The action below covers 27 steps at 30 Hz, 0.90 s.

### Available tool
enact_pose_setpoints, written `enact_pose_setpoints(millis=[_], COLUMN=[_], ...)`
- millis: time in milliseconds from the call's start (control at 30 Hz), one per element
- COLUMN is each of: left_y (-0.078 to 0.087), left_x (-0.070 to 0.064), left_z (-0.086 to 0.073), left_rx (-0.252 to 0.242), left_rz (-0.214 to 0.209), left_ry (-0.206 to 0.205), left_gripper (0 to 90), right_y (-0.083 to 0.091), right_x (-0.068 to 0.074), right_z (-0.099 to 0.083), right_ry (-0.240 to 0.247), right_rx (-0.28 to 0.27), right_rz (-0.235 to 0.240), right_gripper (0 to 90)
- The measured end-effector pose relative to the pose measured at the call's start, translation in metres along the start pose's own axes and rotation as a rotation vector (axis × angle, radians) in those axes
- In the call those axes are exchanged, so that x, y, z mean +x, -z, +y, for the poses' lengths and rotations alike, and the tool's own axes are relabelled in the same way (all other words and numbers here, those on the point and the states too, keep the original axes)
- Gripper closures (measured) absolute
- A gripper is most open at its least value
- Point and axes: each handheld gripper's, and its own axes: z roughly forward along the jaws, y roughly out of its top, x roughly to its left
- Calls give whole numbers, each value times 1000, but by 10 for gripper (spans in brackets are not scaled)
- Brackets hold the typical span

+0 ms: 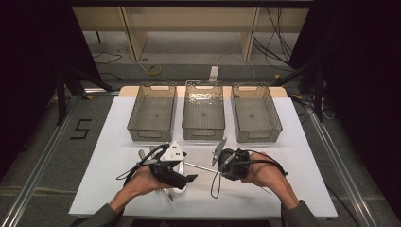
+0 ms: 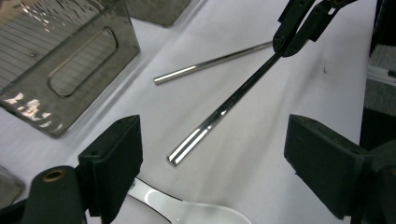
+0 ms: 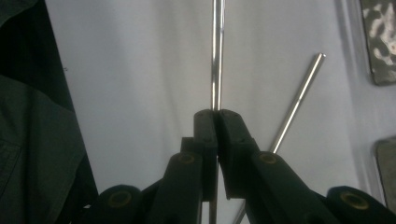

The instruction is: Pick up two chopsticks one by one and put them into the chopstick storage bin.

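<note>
Evidently the right gripper (image 3: 216, 116) is pinched tight on a pair of metal chopsticks (image 2: 219, 114), gripping them near one end so the long free end sticks out past the jaws and rides just above the white table (image 1: 113, 142), away from the clutter. A loose single chopstick (image 2: 210, 62) lies flat just beside that gripper, touching nothing. The left gripper (image 2: 210, 154) stands wide open with nothing between its jaws, and the tips of the held pair point into that gap, probably for a handover or a steadying grip. A spoon (image 2: 187, 212) lies just below its jaws. Beyond both grippers three clear bins (image 1: 203, 116) sit side by side, and all look empty, likely meant for sorted cutlery.
</note>
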Motion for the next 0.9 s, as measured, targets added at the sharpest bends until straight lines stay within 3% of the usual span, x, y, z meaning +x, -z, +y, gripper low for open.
enact_pose_setpoints(millis=[200, 233, 433, 900], left_y=[-4, -5, -8, -11], left_x=[-3, -4, -10, -21], left_z=[-1, -2, -3, -5], left_rx=[55, 62, 98, 134], left_rz=[-33, -35, -56, -97], left_ry=[-50, -59, -123, -205], left_gripper=[252, 270, 403, 640], right_y=[-1, -1, -3, -8], right_x=[10, 11, 16, 21], right_z=[8, 9, 13, 18], right_ry=[40, 62, 94, 137], right_rx=[4, 6, 8, 9], right_rz=[10, 8, 18, 33], right_gripper=[868, 868, 868, 868])
